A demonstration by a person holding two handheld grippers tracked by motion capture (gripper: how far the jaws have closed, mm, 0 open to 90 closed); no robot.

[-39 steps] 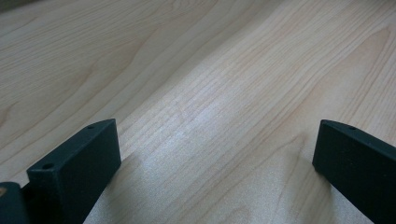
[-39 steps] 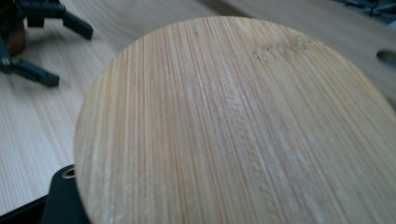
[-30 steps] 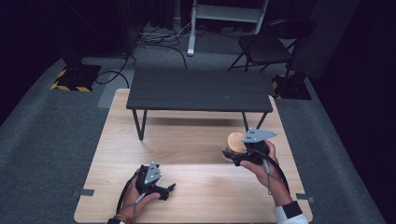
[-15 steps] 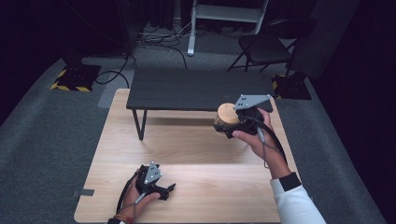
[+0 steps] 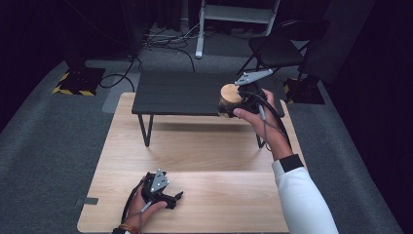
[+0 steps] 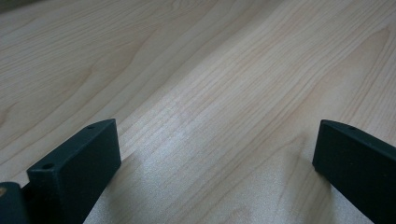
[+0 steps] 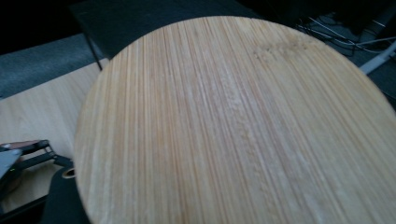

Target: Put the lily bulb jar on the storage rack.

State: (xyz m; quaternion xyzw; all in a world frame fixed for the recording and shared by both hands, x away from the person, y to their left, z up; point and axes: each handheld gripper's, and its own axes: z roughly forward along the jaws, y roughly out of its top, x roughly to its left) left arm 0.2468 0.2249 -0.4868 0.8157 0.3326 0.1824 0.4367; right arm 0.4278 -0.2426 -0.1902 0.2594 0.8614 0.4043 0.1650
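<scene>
Bamboo-lidded jar in clamped right tool

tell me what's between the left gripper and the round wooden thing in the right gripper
Only bare light wooden tabletop lies between the left gripper and the wooden disc, seen in the high view.

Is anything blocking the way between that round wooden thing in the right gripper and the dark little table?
Nothing visible does. The right gripper holds the jar with the wooden lid at the bench's right end, whose top looks bare.
</scene>
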